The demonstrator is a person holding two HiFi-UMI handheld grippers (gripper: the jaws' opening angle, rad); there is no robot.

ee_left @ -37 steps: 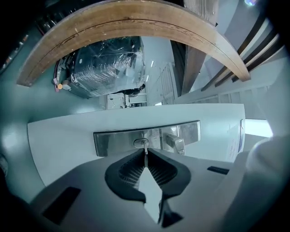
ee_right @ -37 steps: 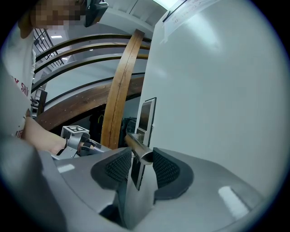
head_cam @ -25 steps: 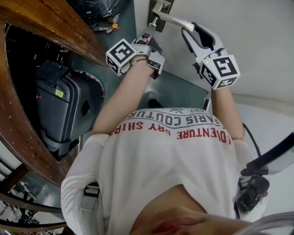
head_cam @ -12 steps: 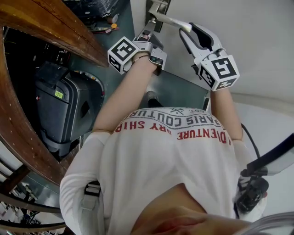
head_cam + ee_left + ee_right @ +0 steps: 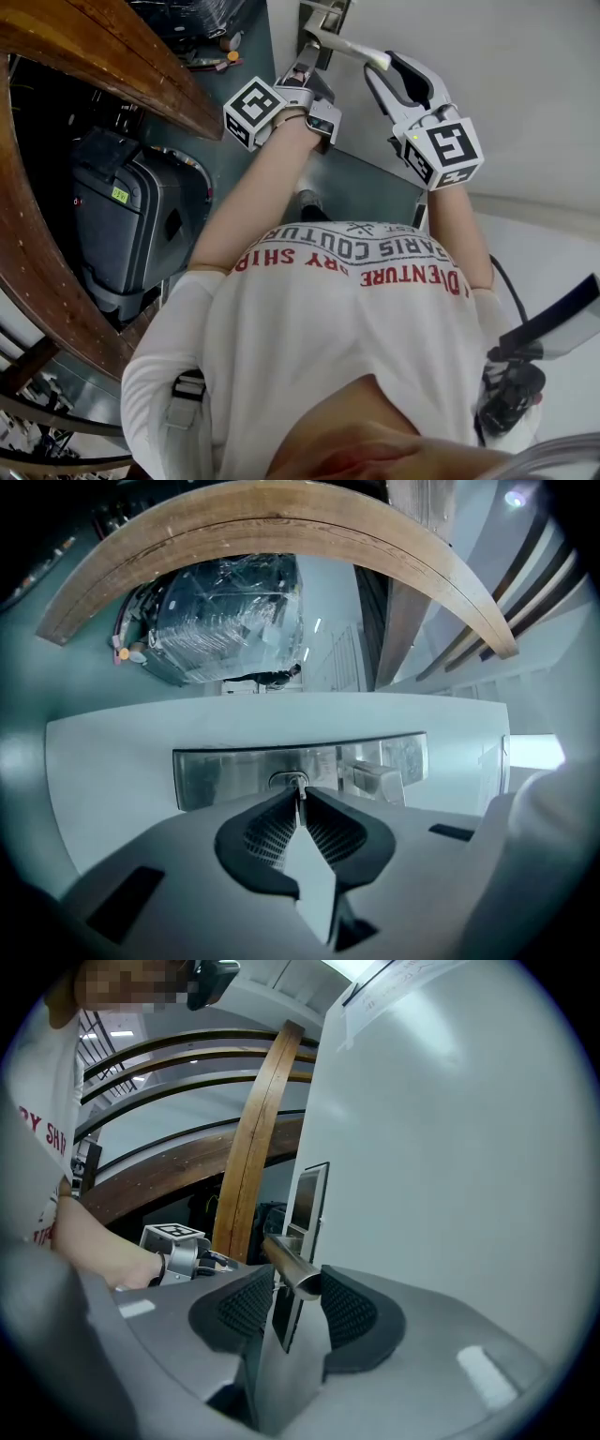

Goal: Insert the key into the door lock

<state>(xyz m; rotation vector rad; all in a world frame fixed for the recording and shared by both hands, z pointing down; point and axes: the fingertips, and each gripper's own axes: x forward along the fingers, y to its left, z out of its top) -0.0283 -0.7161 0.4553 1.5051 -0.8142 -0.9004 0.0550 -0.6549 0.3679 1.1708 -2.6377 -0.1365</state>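
Key (image 5: 298, 787) clamped edge-on in left gripper (image 5: 299, 801), pads tight on it, tip right at keyhole (image 5: 288, 780) in lock plate (image 5: 225, 772). Cannot tell whether tip is already inside or only touching; most of blade hidden between pads. Reads as the very start of insertion: lined up, not seated. Left to do, as a guess: push straight in to the shoulder, then release.

Right gripper (image 5: 298, 1288) clenched on handle (image 5: 292, 1265), lever end pinched between pads, just beside lock plate. Probably there to steady door (image 5: 450, 1147) during the push.

No table anywhere. Grey-green floor (image 5: 366, 183) well below lock plate. Door panel plain white around lock plate, with a paper sheet (image 5: 394, 988) stuck high above it. Curved wooden beam (image 5: 103, 56) off to the open side of lock plate, and a dark case (image 5: 127, 220) standing on the floor under that beam. Plastic-wrapped bundle (image 5: 230, 616) farther off beyond lock plate, past the door edge. More wooden rails in the background behind lock plate, too far to detail.
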